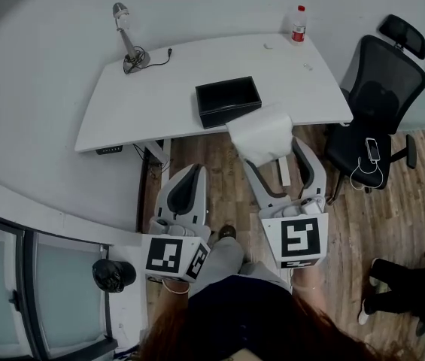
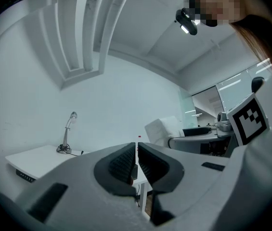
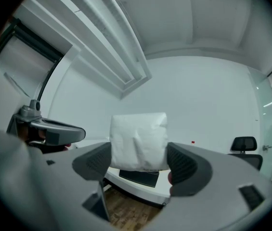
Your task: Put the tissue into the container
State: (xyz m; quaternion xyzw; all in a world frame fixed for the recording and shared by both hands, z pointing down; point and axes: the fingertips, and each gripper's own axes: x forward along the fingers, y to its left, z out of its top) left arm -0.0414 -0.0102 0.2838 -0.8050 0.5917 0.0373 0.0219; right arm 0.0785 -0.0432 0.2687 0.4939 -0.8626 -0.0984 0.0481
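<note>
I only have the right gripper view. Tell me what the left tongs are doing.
Observer: The left tongs are shut, with nothing between them.
Operator: Describe the container; the tissue blocks most of it here.
Observer: In the head view it is a black box, open on top, near the front edge of the table, and it looks empty.
Operator: Place the tissue against it.
Observer: In the head view the tissue shows at the table's front edge, right of the container and nearer the person, not over its opening.
</note>
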